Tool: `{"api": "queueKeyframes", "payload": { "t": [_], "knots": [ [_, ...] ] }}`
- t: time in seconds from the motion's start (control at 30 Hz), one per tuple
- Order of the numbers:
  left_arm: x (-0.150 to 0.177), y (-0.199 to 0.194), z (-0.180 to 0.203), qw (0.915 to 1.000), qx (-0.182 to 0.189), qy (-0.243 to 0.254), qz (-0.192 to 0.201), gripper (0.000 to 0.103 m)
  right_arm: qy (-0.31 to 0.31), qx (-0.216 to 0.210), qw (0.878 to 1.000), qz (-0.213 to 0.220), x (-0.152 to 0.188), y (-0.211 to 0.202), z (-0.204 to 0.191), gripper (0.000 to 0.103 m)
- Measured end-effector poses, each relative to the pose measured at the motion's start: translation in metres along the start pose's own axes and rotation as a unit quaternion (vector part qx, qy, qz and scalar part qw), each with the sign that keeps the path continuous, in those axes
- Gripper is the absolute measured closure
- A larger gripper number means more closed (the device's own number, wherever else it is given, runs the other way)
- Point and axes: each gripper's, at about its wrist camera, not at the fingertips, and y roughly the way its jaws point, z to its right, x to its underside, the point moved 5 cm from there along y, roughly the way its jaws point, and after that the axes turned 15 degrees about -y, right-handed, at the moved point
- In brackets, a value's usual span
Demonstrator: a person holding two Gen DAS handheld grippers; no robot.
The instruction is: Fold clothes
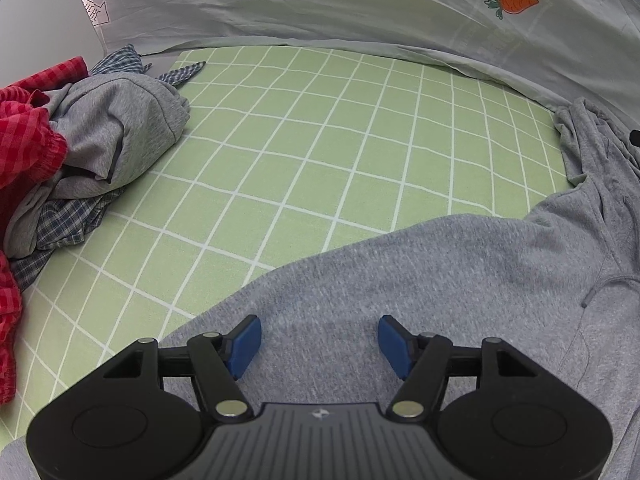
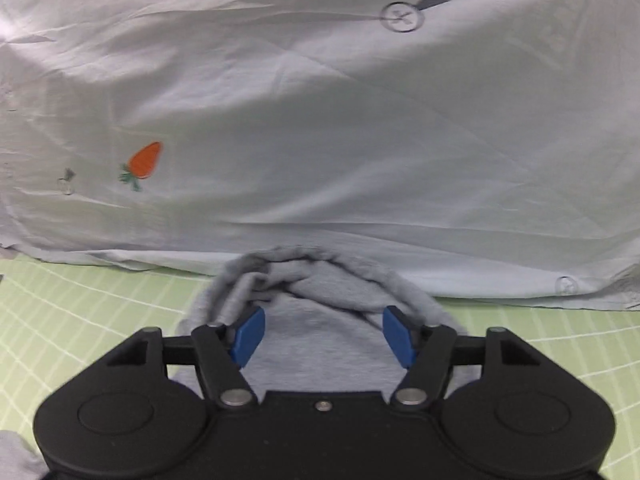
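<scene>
A grey sweat garment (image 1: 440, 280) with a drawstring (image 1: 600, 288) lies spread over the near right part of the green checked mat (image 1: 320, 140). My left gripper (image 1: 319, 324) hovers over its near part, jaws apart, with only flat cloth beneath the blue pads. In the right wrist view a bunched, rolled edge of the same grey cloth (image 2: 320, 276) rises just beyond my right gripper (image 2: 324, 316). Its blue pads stand wide on either side of the fabric and do not press on it.
A heap of clothes sits at the mat's left edge: a crumpled grey piece (image 1: 100, 132), a red checked one (image 1: 24, 132) and a blue plaid one (image 1: 64, 220). A pale sheet with a carrot print (image 1: 516, 3) (image 2: 146, 160) borders the far side.
</scene>
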Motion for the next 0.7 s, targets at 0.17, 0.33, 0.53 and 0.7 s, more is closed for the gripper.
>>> {"api": "queueKeyframes", "payload": {
  "t": [0.17, 0.33, 0.53, 0.7],
  "knots": [
    [-0.004, 0.005, -0.001, 1.0000, 0.003, -0.005, 0.002, 0.026, 0.019, -0.075, 0.997, -0.026, 0.004, 0.028, -0.044, 0.045],
    [-0.006, 0.009, 0.002, 0.9999, 0.005, -0.004, 0.009, 0.019, 0.033, -0.053, 0.996, -0.061, 0.017, 0.051, -0.038, 0.094],
    [-0.007, 0.014, 0.005, 0.9999, 0.009, 0.005, 0.010, 0.009, 0.069, -0.024, 0.995, -0.068, 0.008, 0.070, 0.007, 0.094],
    [-0.006, 0.012, 0.002, 0.9999, 0.013, -0.001, 0.004, 0.009, 0.038, -0.009, 0.997, -0.073, 0.006, 0.059, 0.000, 0.060]
  ]
}}
